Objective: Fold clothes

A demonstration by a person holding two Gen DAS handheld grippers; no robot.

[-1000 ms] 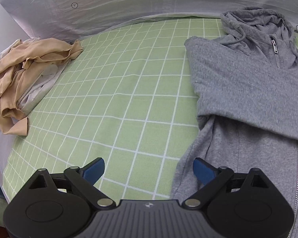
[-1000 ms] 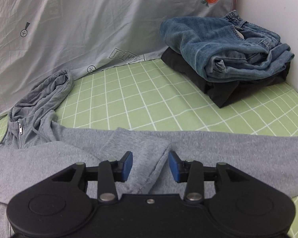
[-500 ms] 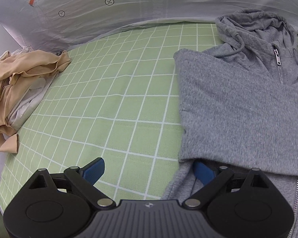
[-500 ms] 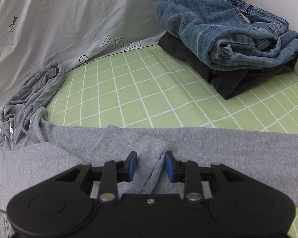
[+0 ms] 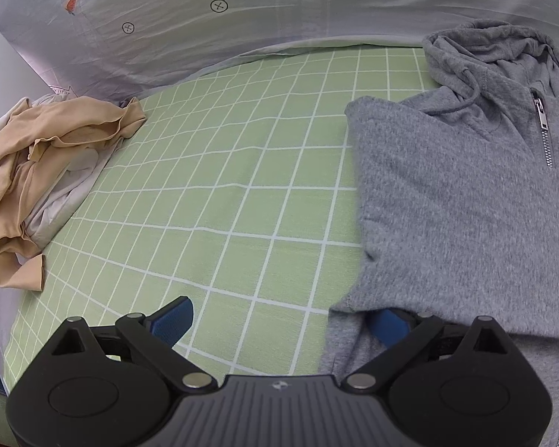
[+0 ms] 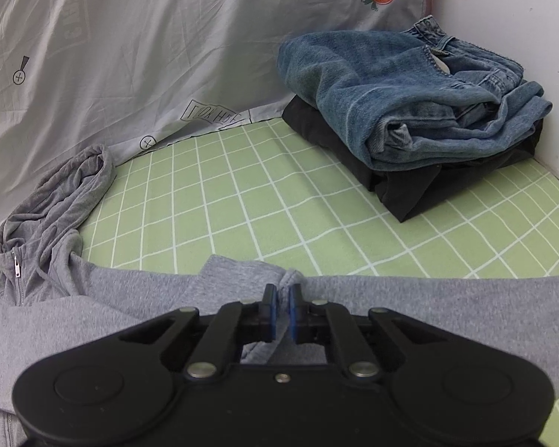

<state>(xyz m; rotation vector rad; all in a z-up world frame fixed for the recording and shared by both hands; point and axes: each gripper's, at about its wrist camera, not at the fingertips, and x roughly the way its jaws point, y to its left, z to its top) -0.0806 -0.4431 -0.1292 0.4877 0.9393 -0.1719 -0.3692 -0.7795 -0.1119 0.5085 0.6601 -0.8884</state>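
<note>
A grey zip hoodie [image 5: 462,201] lies flat on the green checked sheet [image 5: 242,205], hood toward the back, one sleeve folded across its chest. My left gripper [image 5: 279,322] is open at the hoodie's left edge; its right finger is tucked under the folded sleeve's edge, its left finger is over bare sheet. In the right wrist view the hoodie [image 6: 111,305] spreads across the front. My right gripper [image 6: 281,311] is shut on a pinch of the folded sleeve cuff [image 6: 242,275].
A crumpled beige and white garment pile [image 5: 44,171] lies at the left edge. Folded blue jeans [image 6: 402,97] sit on a folded black garment [image 6: 402,182] at the back right by the wall. A grey printed cloth [image 6: 130,56] hangs behind.
My right gripper closed from open onto the sleeve cuff. My left gripper slid forward so its right finger went under the folded sleeve edge.
</note>
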